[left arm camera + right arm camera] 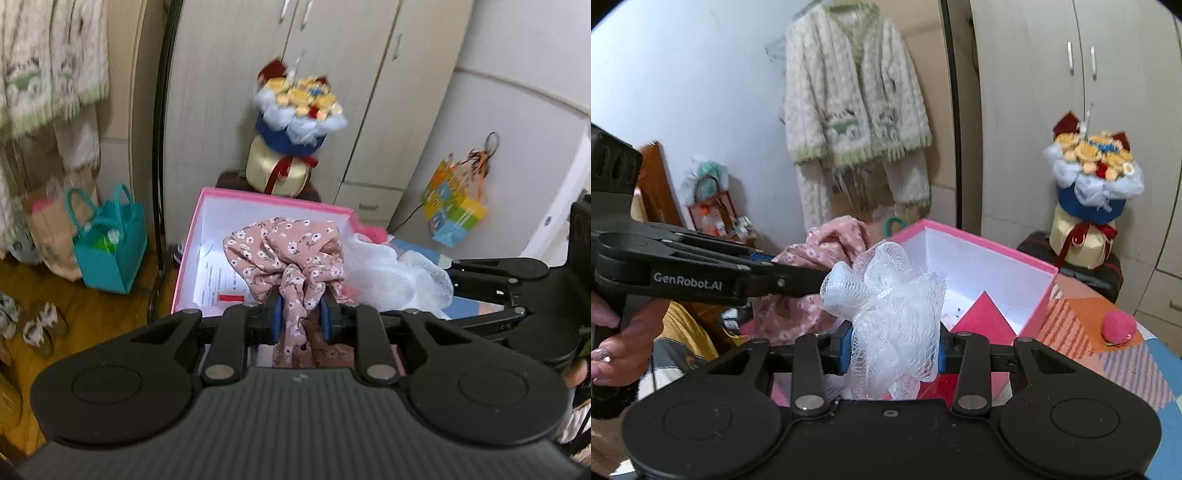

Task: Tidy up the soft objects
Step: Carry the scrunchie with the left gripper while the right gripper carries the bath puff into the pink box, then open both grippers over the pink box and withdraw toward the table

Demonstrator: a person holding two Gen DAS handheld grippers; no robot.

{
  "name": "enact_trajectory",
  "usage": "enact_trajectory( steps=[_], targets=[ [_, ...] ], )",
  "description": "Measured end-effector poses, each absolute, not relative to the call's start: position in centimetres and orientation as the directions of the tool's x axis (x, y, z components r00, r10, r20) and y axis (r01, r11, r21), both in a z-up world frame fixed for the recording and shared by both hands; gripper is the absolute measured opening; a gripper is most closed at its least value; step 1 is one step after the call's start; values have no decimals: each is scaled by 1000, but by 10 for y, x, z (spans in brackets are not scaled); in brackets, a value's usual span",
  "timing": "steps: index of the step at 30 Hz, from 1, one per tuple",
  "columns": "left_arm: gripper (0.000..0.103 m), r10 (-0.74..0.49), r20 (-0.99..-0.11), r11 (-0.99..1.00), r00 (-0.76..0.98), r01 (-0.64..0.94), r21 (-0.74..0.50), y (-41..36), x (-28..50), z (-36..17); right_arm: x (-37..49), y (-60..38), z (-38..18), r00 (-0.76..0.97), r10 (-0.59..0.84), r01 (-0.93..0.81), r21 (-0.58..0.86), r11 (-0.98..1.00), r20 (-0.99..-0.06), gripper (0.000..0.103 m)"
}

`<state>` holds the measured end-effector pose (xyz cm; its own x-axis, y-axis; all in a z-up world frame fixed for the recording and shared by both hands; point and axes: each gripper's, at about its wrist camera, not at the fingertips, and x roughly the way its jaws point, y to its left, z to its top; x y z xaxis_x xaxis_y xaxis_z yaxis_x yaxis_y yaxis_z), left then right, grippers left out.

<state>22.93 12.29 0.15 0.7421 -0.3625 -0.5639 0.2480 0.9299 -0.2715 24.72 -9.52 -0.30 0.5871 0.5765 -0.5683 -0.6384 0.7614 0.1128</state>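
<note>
My left gripper (pixel 301 314) is shut on a pink floral cloth (pixel 284 254) and holds it bunched above the open pink box (pixel 266 199). The cloth also shows in the right wrist view (pixel 827 243), beside the left gripper (pixel 764 271). My right gripper (pixel 892 349) is shut on a white mesh bath pouf (pixel 886 295) and holds it at the near edge of the pink box (pixel 979 243). The pouf shows in the left wrist view (pixel 388 273), just right of the cloth. The box has white inner walls and holds papers and a red card (pixel 982 314).
A flower bouquet (pixel 295 125) stands on a dark stool behind the box, in front of a wardrobe (pixel 351 55). A teal bag (pixel 110 247) sits on the wooden floor at left. A pink plush ball (pixel 1117 326) lies on the patterned bedspread. A cardigan (pixel 853 92) hangs on the wall.
</note>
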Motion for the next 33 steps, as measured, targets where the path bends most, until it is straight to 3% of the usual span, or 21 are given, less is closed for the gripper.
enact_trajectory(
  steps=[7, 10, 12, 14, 24, 33],
  targets=[
    [23, -311, -616, 948, 724, 189, -257, 128, 279, -21, 294, -62, -27, 593, 508, -629, 33, 776, -625, 49],
    [44, -270, -624, 960, 733, 159, -229, 126, 284, -22, 307, -52, -36, 591, 484, -641, -11, 768, -646, 54],
    [67, -259, -598, 964, 758, 165, -209, 124, 279, -20, 308, -53, -38, 597, 482, -643, -22, 766, -642, 67],
    [68, -257, -583, 966, 771, 180, -188, 122, 272, -17, 303, -59, -36, 618, 492, -638, -24, 770, -613, 78],
    [76, -282, -523, 959, 804, 254, -126, 102, 230, 18, 254, -130, 9, 688, 563, -625, 19, 780, -458, 81],
    [76, -357, -507, 932, 785, 332, -143, 52, 200, 31, 220, -202, 27, 755, 498, -526, 60, 848, -426, 83]
  ],
)
